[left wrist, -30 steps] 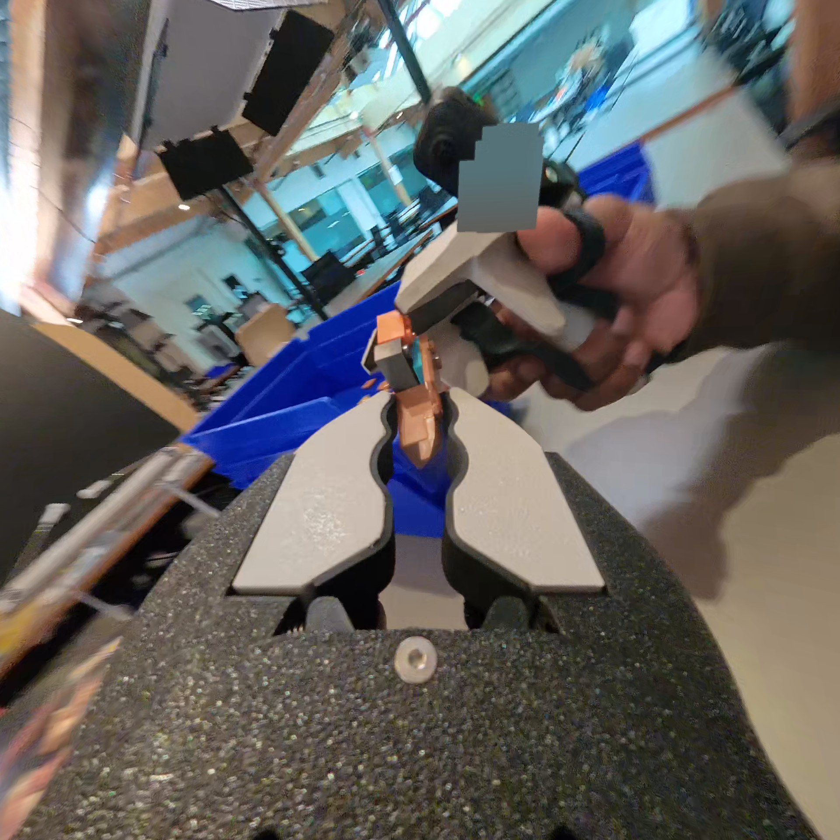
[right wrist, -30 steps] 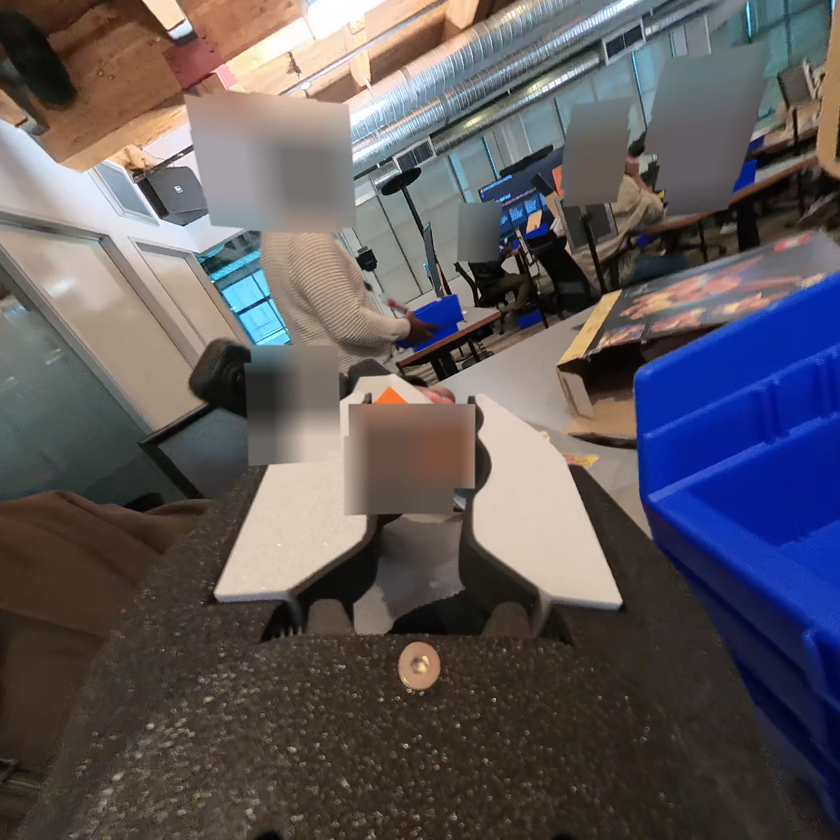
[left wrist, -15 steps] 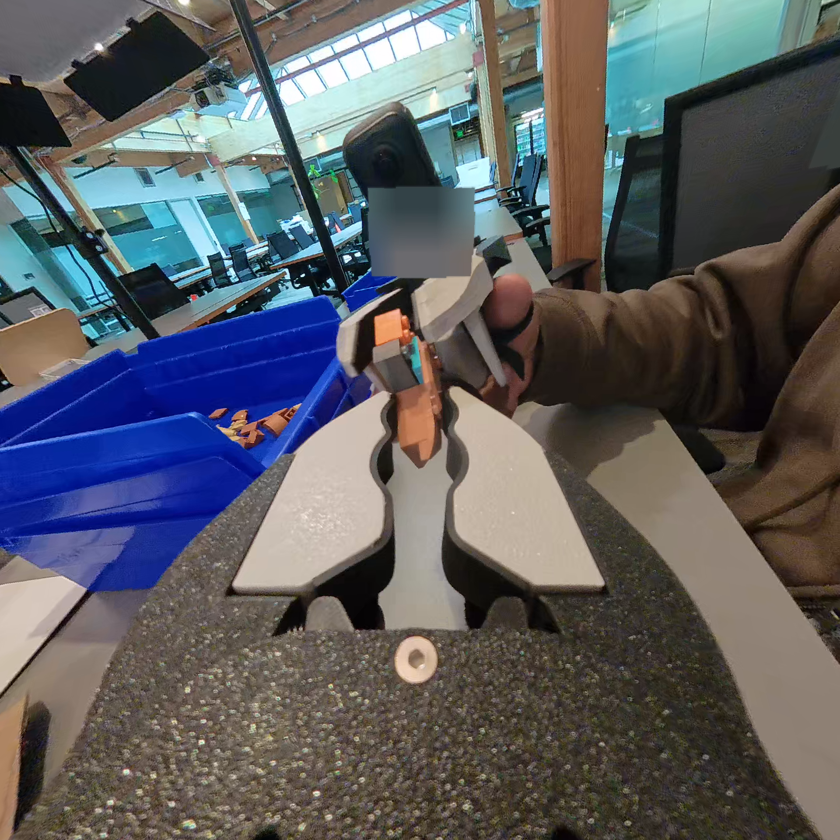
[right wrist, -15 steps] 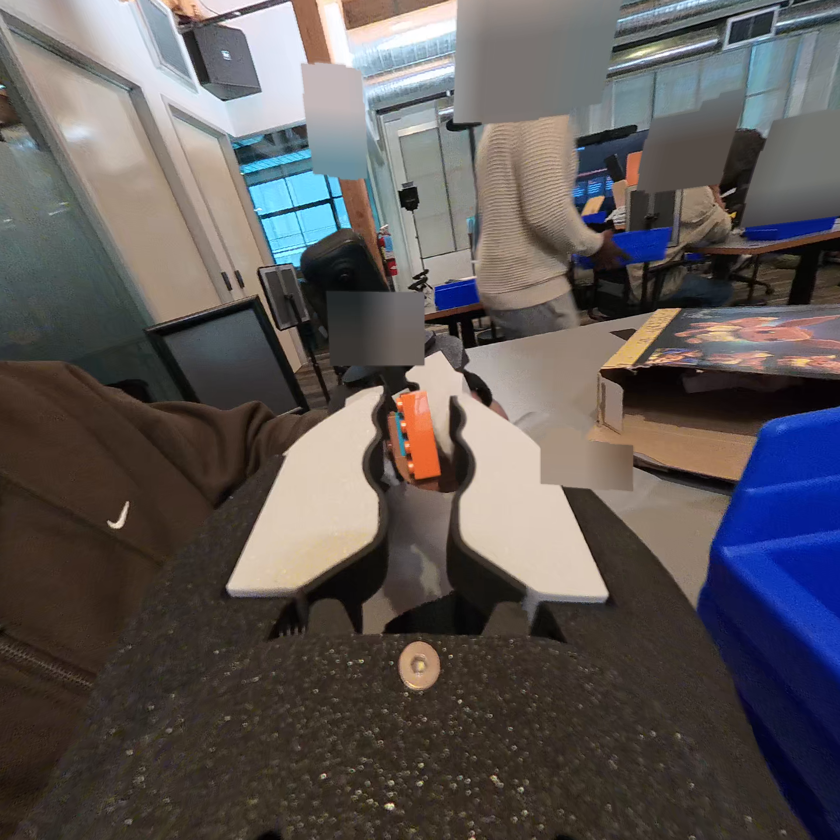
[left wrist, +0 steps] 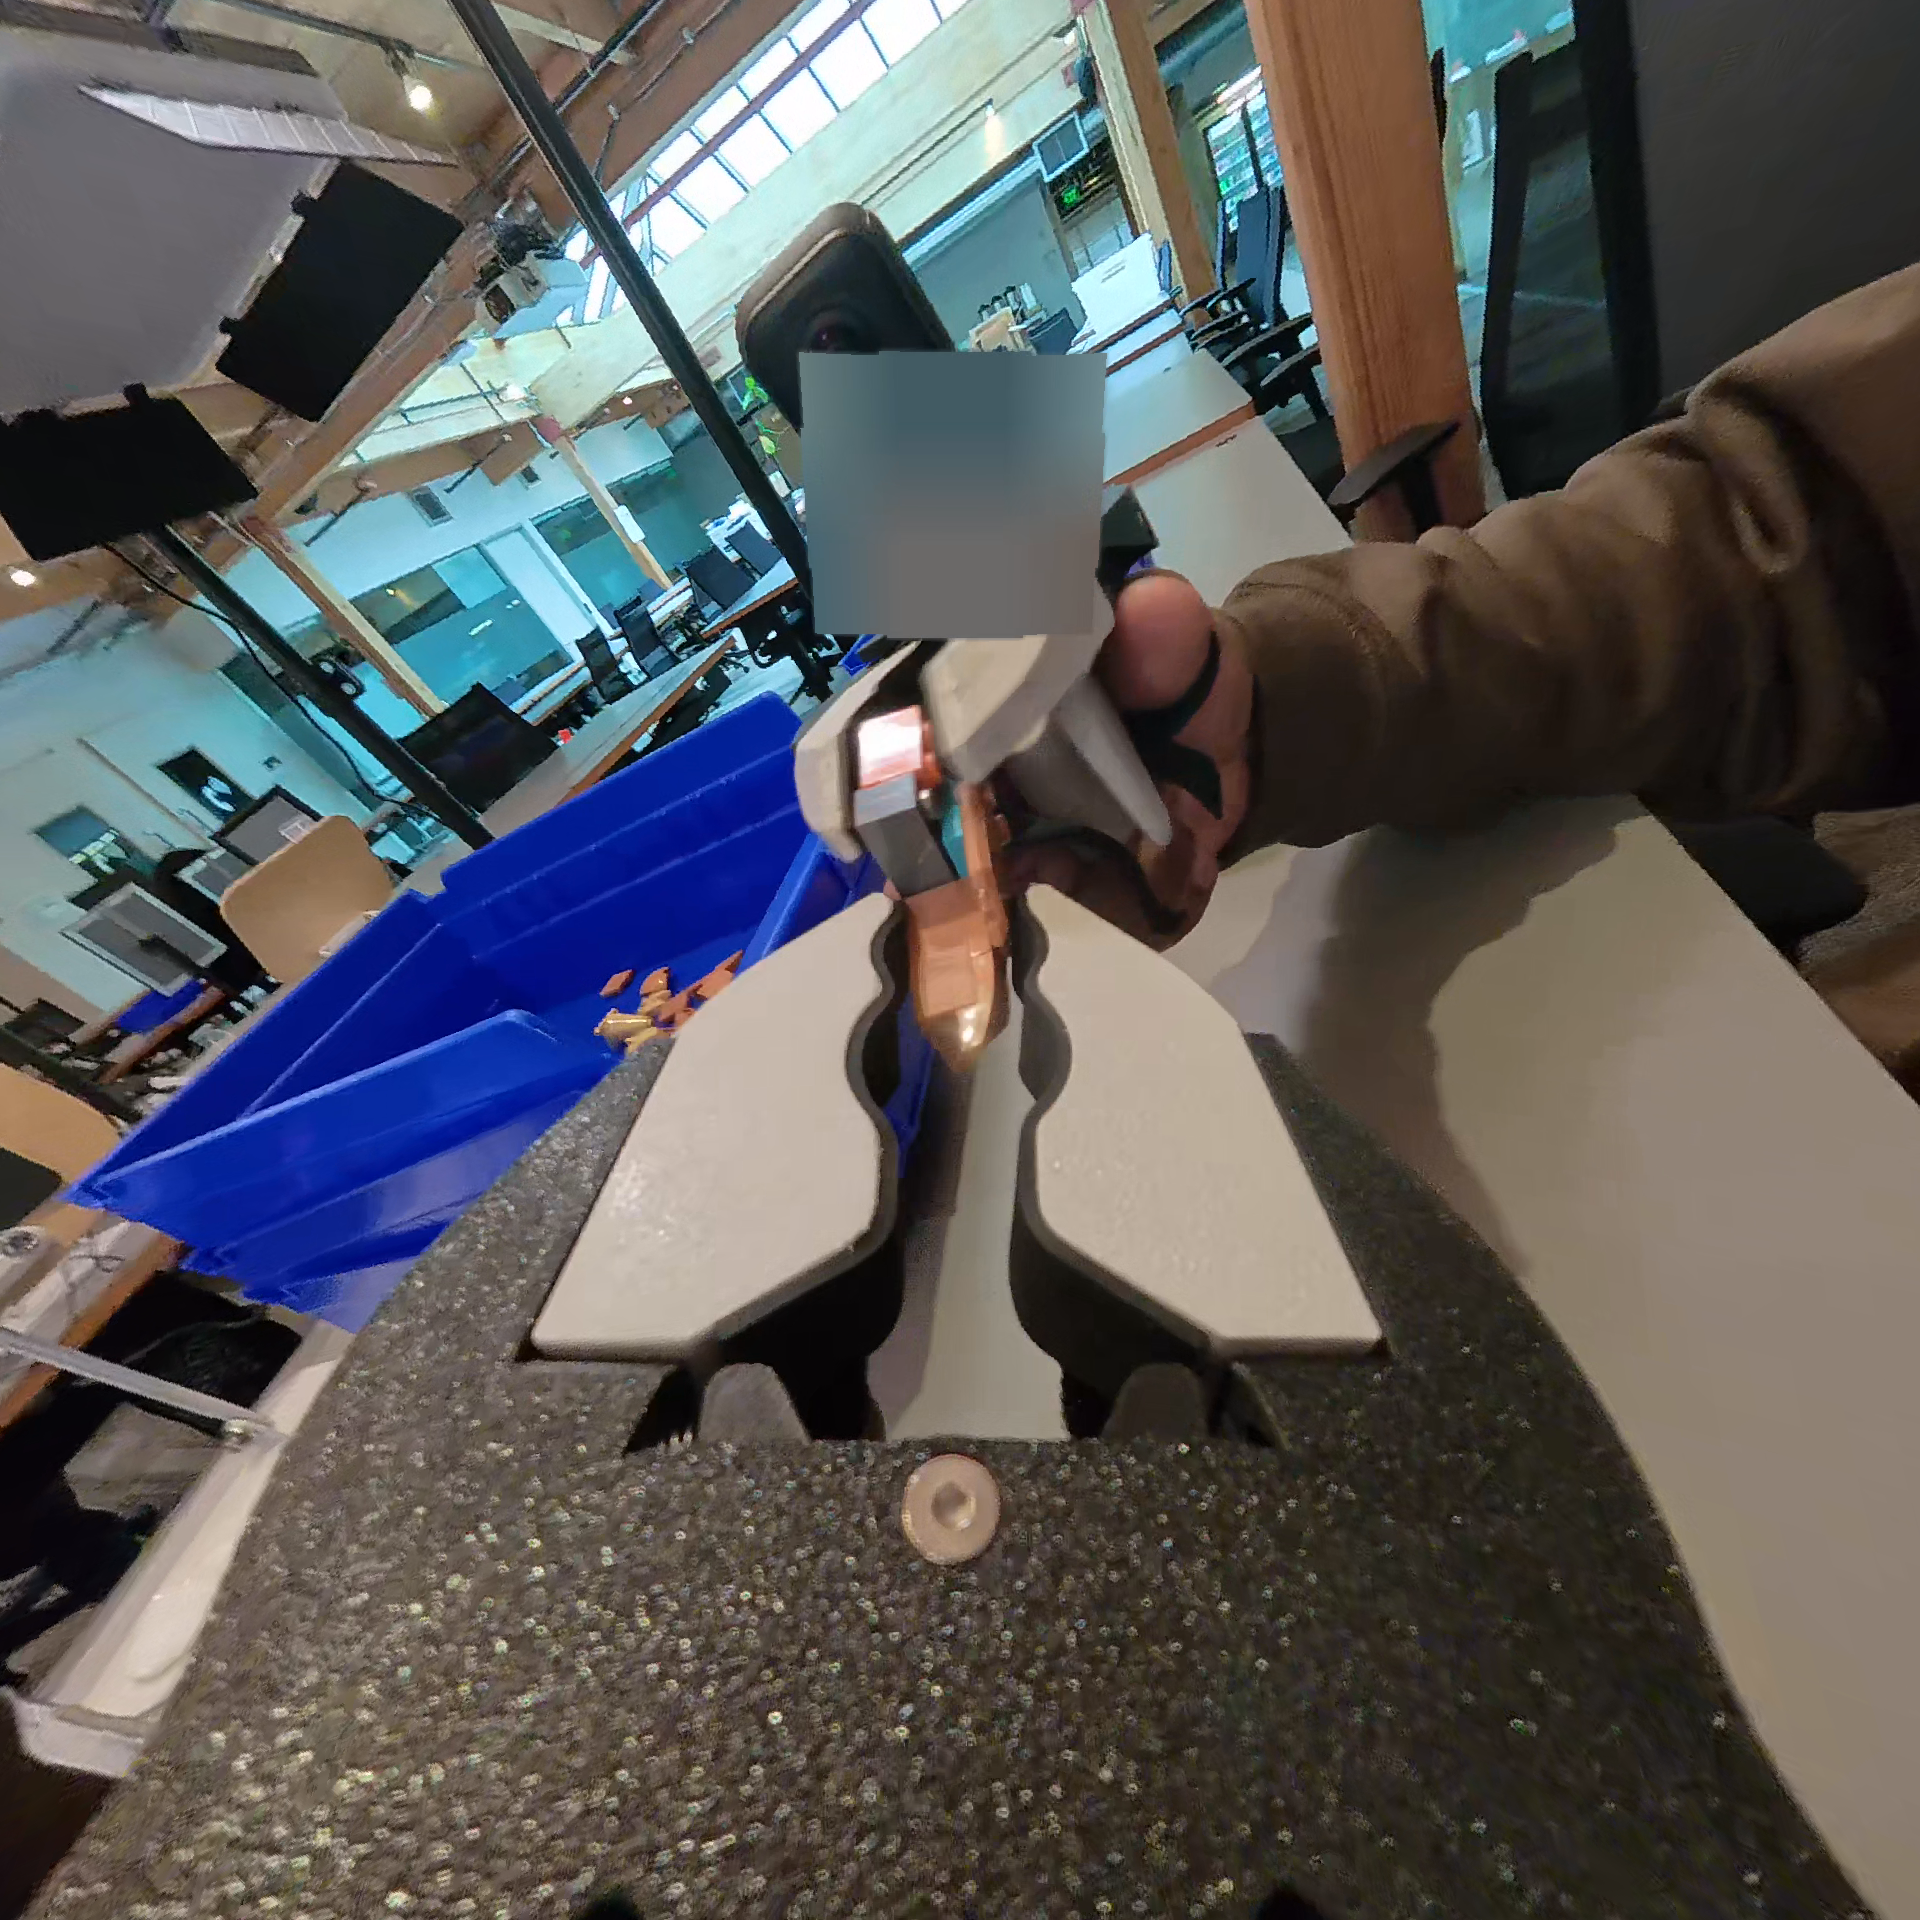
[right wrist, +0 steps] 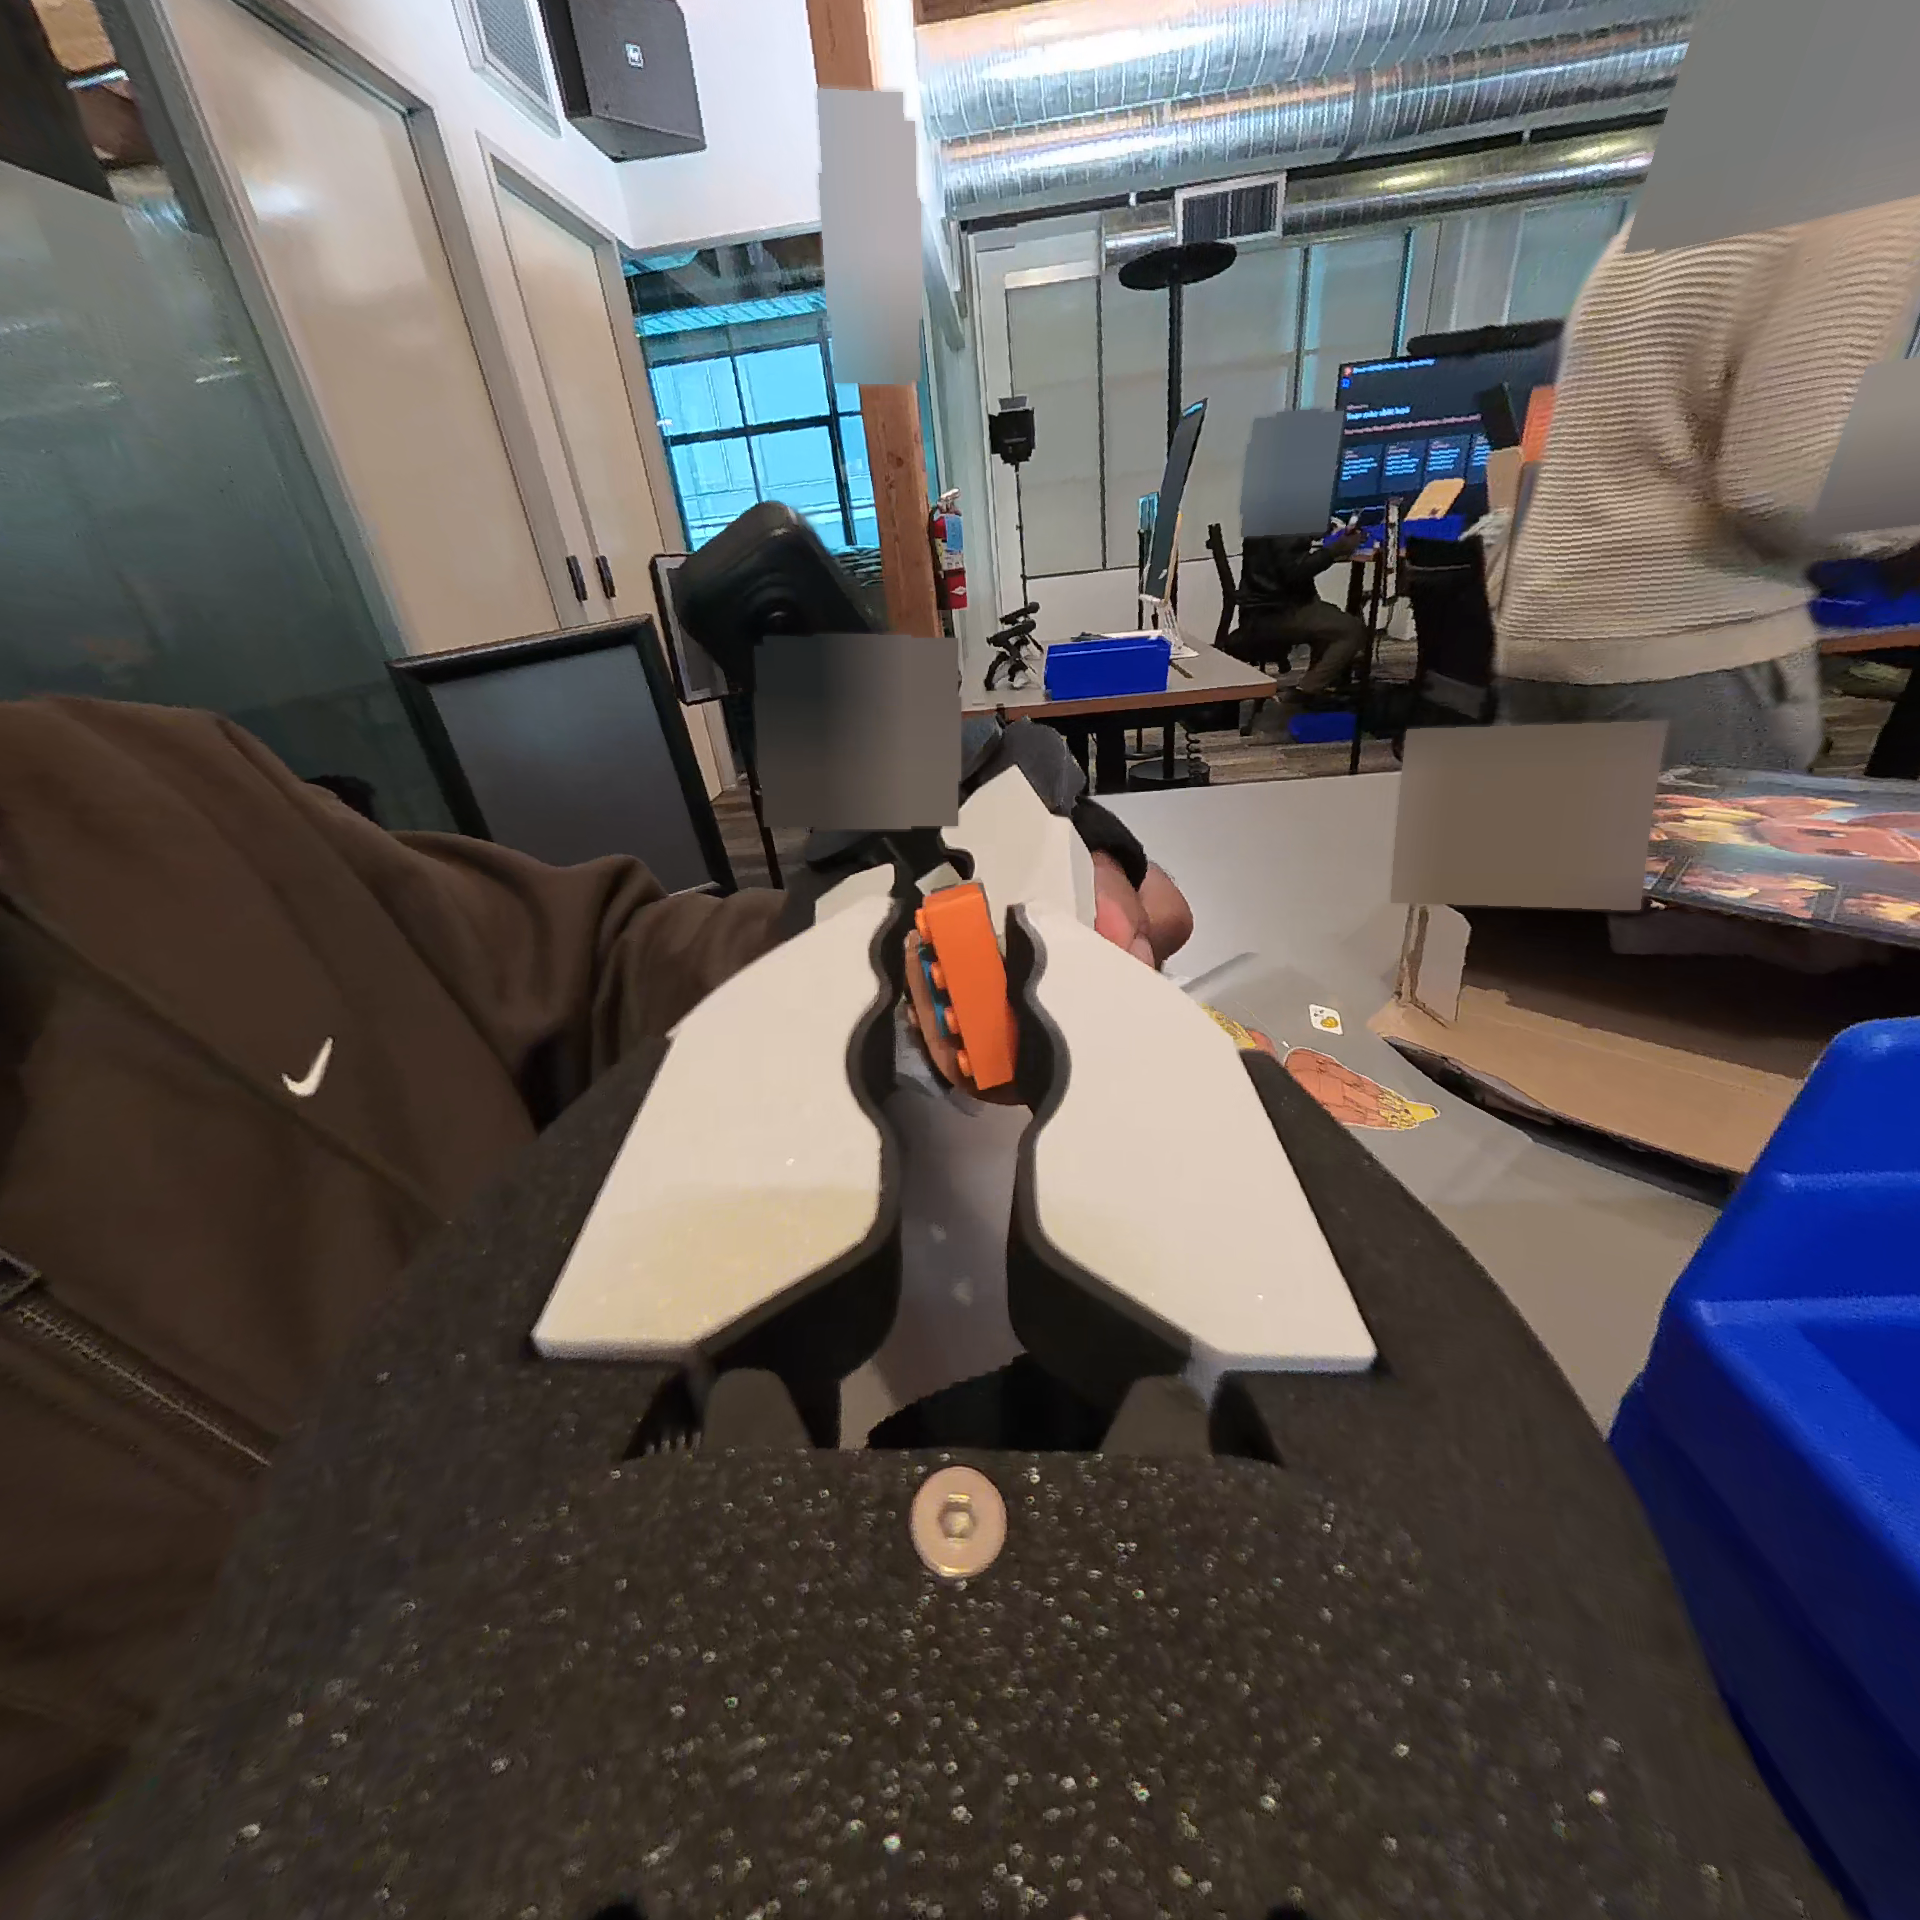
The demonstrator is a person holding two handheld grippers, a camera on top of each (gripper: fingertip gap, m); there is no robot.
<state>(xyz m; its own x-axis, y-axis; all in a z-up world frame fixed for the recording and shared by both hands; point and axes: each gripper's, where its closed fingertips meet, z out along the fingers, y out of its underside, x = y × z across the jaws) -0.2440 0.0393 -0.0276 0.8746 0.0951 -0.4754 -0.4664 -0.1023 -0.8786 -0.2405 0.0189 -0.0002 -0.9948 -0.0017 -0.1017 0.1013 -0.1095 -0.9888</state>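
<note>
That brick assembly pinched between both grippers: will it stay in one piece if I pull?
The brick assembly looks rigid and light. It appears to be several small studded pieces, so pulling may split a seam. The left gripper and right gripper pinch opposite ends; smooth plastic could slip.

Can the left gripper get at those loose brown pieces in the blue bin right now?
Probably not yet. The left gripper is shut on the brick assembly, which the right gripper also grips. The loose brown pieces lie uncovered in the blue bin just beside it.

Orange brick assembly [right wrist: 971,987] between gripper [right wrist: 951,925] fingers
</note>
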